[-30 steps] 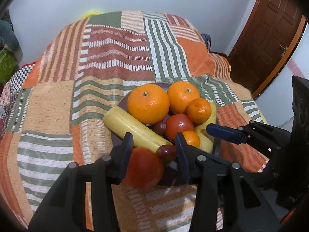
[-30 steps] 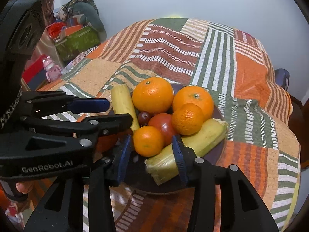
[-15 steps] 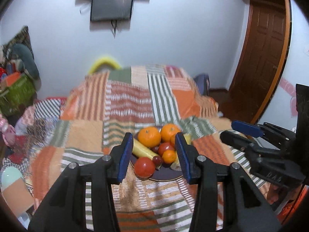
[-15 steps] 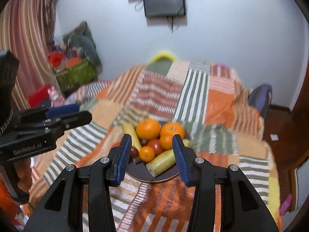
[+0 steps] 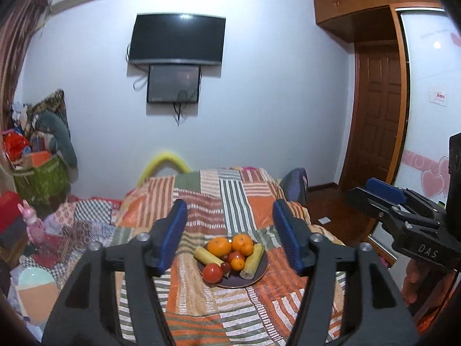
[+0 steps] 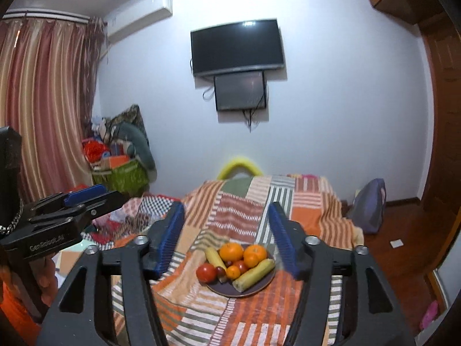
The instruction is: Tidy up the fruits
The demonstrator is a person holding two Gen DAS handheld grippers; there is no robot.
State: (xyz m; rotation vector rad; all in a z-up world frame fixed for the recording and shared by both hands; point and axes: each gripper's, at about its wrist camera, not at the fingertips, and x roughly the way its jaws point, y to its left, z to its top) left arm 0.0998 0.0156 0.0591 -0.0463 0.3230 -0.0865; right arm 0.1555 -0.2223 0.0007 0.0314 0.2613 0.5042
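Left wrist view showed me both the left gripper [image 5: 230, 230] and right gripper [image 6: 226, 232] empty, jaws opening, well back from the dark plate [image 5: 259, 274] of oranges, tomatoes and corn on the patchwork bedspread [image 5: 230, 196], so organizing looked finished.
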